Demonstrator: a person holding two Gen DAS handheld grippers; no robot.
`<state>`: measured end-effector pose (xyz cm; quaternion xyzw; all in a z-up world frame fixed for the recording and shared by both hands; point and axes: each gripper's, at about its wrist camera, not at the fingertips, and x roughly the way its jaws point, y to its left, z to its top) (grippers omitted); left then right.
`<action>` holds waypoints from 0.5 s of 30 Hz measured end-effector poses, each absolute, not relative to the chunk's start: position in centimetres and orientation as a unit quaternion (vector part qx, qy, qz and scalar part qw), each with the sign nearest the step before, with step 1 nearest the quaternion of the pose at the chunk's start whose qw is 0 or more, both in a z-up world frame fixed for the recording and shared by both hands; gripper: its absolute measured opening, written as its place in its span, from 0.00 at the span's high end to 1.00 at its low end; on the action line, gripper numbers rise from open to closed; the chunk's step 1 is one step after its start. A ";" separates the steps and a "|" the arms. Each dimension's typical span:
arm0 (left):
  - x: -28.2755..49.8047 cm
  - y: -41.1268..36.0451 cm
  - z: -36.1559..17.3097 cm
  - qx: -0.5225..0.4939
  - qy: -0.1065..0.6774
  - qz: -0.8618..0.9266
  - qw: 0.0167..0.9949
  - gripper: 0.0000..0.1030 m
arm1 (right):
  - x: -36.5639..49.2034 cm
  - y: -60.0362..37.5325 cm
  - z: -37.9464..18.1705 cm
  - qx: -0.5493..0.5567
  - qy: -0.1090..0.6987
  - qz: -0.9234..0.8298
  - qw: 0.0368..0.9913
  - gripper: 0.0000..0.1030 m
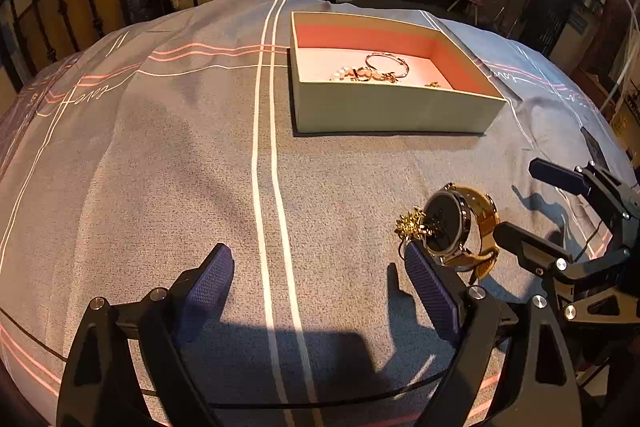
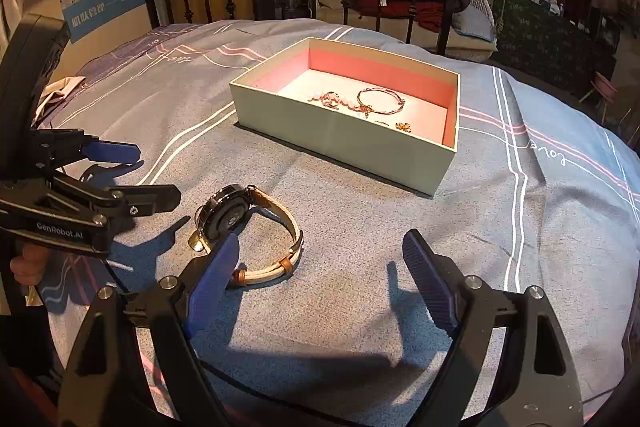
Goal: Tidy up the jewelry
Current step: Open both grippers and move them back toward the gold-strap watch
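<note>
While both sets of fingers are gaping wide, the watch (image 2: 248, 227) is lying on the bed (image 2: 400, 227) just past the right gripper (image 2: 320, 259)'s left fingertip, beside the left gripper (image 1: 320, 267)'s right one.

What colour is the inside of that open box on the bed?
The box has pink inner walls and a paler, whitish floor, seen best from the right wrist view.

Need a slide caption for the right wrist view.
Open right gripper beside watch on bedspread; jewelry box beyond.
</note>
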<state>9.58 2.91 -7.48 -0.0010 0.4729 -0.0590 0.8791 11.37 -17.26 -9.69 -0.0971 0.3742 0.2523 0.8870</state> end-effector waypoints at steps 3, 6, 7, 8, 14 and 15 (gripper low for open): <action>8.7 1.4 -7.7 0.034 0.466 -0.084 0.880 0.17 | 10.5 -18.2 -9.8 -0.091 0.378 0.251 0.886 0.19; 9.3 0.8 -8.2 0.051 0.466 -0.077 0.880 0.26 | 10.3 -19.1 -10.3 -0.078 0.387 0.248 0.885 0.19; 9.7 0.8 -8.3 0.044 0.469 -0.078 0.879 0.28 | 10.1 -19.2 -10.6 -0.077 0.390 0.246 0.884 0.19; 10.1 0.8 -8.4 0.040 0.471 -0.077 0.878 0.32 | 10.1 -19.3 -10.8 -0.077 0.393 0.245 0.883 0.19; 11.1 -0.3 -8.9 0.057 0.474 -0.087 0.875 0.41 | 10.1 -18.8 -11.3 -0.083 0.398 0.247 0.880 0.19; 11.2 -0.5 -9.0 0.061 0.473 -0.090 0.874 0.42 | 10.1 -18.7 -11.3 -0.084 0.398 0.248 0.879 0.19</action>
